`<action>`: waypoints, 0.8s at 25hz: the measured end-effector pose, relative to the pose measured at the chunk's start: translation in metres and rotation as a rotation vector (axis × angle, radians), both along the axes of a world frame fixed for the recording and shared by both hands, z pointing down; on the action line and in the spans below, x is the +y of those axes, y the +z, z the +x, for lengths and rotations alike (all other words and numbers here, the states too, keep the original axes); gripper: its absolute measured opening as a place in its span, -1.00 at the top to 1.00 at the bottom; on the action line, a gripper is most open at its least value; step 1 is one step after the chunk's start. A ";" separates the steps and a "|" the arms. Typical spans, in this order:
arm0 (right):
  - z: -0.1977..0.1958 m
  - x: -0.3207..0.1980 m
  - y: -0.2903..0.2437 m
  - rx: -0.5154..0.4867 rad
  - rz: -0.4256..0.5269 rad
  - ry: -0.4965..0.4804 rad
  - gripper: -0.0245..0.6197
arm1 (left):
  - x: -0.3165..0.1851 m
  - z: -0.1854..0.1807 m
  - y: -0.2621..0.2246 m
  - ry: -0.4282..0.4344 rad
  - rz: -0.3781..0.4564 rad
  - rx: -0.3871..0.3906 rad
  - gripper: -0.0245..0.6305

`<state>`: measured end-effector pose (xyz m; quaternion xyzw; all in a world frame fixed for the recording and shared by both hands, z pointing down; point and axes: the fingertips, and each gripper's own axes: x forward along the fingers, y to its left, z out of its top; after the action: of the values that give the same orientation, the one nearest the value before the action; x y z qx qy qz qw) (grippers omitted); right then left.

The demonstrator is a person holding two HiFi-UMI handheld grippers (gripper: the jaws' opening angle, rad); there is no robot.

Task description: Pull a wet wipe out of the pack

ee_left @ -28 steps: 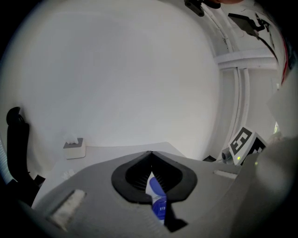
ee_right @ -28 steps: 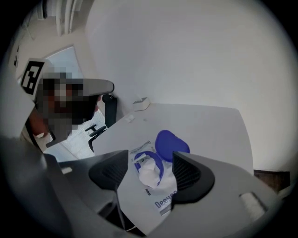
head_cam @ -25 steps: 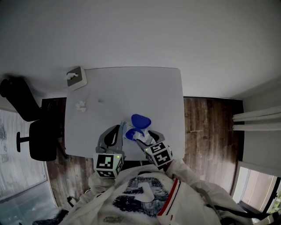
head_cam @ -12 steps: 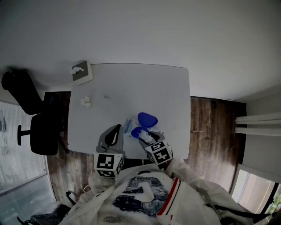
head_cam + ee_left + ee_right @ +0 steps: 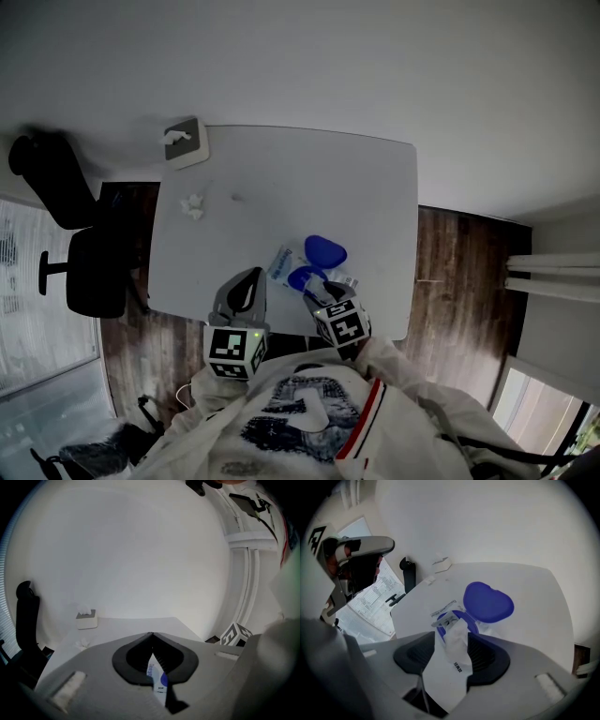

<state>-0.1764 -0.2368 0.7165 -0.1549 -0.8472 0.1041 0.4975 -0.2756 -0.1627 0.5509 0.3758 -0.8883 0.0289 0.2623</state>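
The white wet wipe pack lies near the table's front edge, its blue lid flipped open. My left gripper is shut on the pack's left end; in the left gripper view the printed pack edge is pinched behind the touching jaw tips. My right gripper points steeply down at the blue opening. Its jaws are closing, and a white wipe stands up out of the opening between them without being clearly pressed.
A grey tissue box stands at the white table's far left corner, a crumpled tissue in front of it. A black office chair stands left of the table on the wood floor.
My right gripper has come down over the pack's opening, so the wipe now sits between its jaws. The left gripper still holds the pack. The head view has shifted.
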 end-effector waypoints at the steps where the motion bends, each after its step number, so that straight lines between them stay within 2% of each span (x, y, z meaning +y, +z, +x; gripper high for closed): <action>1: 0.000 -0.001 0.002 0.004 0.002 0.000 0.24 | 0.001 0.000 0.000 -0.003 0.000 -0.001 0.91; 8: 0.000 -0.003 0.008 0.041 0.027 -0.005 0.49 | 0.011 0.001 0.006 -0.036 -0.011 0.011 0.91; 20: 0.005 -0.010 0.008 0.051 0.040 0.002 0.71 | 0.007 0.007 0.005 -0.023 -0.014 0.014 0.91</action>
<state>-0.1710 -0.2468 0.7242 -0.1414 -0.8362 0.0912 0.5219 -0.2689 -0.1559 0.5555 0.3639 -0.8905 0.0297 0.2714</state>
